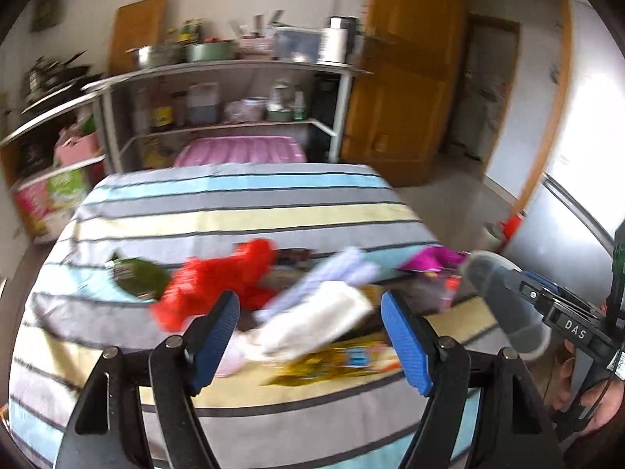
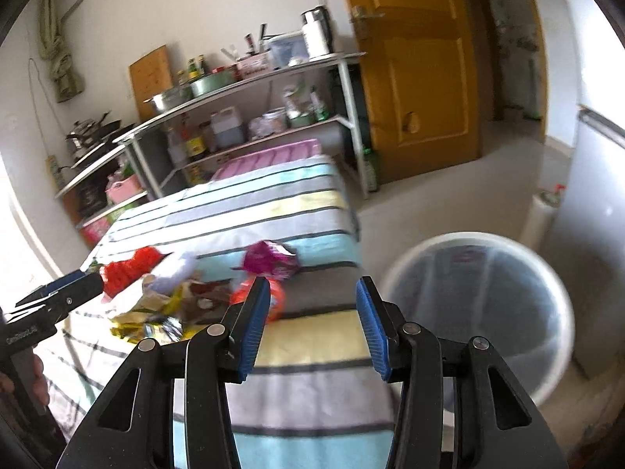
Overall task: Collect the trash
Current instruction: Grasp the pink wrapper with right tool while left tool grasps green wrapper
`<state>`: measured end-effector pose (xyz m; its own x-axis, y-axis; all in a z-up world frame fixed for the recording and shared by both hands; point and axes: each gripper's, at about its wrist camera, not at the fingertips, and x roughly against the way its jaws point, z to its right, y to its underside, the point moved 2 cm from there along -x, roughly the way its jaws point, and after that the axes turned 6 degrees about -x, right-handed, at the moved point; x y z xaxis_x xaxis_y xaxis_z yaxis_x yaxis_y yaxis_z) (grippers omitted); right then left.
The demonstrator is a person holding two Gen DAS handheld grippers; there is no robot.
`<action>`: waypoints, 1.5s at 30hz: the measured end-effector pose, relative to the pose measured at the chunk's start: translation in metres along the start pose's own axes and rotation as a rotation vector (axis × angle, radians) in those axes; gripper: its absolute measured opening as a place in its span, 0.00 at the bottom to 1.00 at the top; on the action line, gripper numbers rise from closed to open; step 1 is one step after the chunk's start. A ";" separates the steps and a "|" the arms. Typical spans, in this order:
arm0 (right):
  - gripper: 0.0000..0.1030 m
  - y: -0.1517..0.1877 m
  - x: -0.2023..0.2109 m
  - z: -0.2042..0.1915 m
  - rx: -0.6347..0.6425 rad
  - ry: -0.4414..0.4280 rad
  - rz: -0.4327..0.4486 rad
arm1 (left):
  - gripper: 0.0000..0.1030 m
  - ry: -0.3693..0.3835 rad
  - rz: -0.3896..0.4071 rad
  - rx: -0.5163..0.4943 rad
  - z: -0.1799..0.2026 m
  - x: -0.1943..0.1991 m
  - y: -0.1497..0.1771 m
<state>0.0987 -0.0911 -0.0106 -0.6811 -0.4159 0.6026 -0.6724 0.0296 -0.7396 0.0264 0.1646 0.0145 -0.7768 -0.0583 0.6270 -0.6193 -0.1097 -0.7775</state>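
Trash lies in a heap on the striped table (image 1: 234, 211): a red crumpled bag (image 1: 218, 277), a green wrapper (image 1: 136, 275), a white and lilac wrapper (image 1: 324, 305), a yellow printed packet (image 1: 343, 359) and a purple foil wrapper (image 1: 429, 260). My left gripper (image 1: 310, 338) is open and empty just above the heap. My right gripper (image 2: 312, 326) is open and empty over the table's right edge, with the purple wrapper (image 2: 271, 260) and an orange wrapper (image 2: 273, 297) just beyond its left finger. A white round bin (image 2: 480, 312) stands on the floor to its right.
A metal shelf rack (image 1: 218, 74) with pots, bottles and boxes stands behind the table. A pink lid (image 1: 240, 148) sits at its foot. A wooden door (image 2: 414, 58) is open at the back right. A white fridge (image 2: 593, 211) stands at the right.
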 end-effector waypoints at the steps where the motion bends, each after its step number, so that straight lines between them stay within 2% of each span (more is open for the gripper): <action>1: 0.48 -0.002 -0.006 -0.003 0.001 -0.008 -0.008 | 0.75 -0.014 0.000 0.022 -0.011 0.000 0.001; 4: 0.56 -0.007 -0.023 -0.010 0.012 -0.041 -0.042 | 0.76 -0.061 0.001 0.057 -0.036 0.000 0.004; 11: 0.59 -0.024 -0.053 -0.016 -0.019 -0.107 -0.086 | 0.81 -0.110 0.006 0.143 -0.085 -0.004 0.005; 19: 0.59 -0.035 -0.090 -0.024 -0.031 -0.083 -0.164 | 0.82 -0.141 -0.046 0.197 -0.129 -0.024 0.003; 24: 0.59 -0.031 -0.108 -0.029 0.007 -0.023 -0.218 | 0.83 -0.147 -0.106 0.242 -0.149 -0.048 0.007; 28: 0.59 -0.028 -0.115 -0.027 -0.013 -0.018 -0.246 | 0.83 -0.174 -0.146 0.274 -0.156 -0.064 0.010; 30: 0.59 -0.026 -0.118 -0.024 -0.036 -0.031 -0.259 | 0.82 -0.162 -0.144 0.280 -0.155 -0.067 0.011; 32: 0.50 -0.026 -0.119 -0.022 -0.038 -0.030 -0.259 | 0.82 -0.173 -0.136 0.276 -0.154 -0.068 0.010; 34: 0.50 -0.026 -0.119 -0.023 -0.040 -0.033 -0.259 | 0.79 -0.173 -0.125 0.268 -0.153 -0.069 0.008; 36: 0.49 -0.025 -0.119 -0.023 -0.044 -0.034 -0.257 | 0.66 -0.162 -0.134 0.265 -0.152 -0.072 0.008; 39: 0.48 -0.024 -0.117 -0.022 -0.054 -0.043 -0.253 | 0.53 -0.133 -0.151 0.272 -0.151 -0.077 0.010; 41: 0.47 -0.025 -0.117 -0.023 -0.057 -0.045 -0.254 | 0.48 -0.128 -0.153 0.277 -0.151 -0.078 0.011; 45: 0.46 -0.024 -0.115 -0.024 -0.050 -0.043 -0.245 | 0.46 -0.144 -0.143 0.274 -0.151 -0.076 0.011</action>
<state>0.1860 -0.0224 -0.0549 -0.4836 -0.4541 0.7483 -0.8303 -0.0325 -0.5564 0.0615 0.3178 -0.0487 -0.6479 -0.1601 0.7448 -0.6521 -0.3887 -0.6508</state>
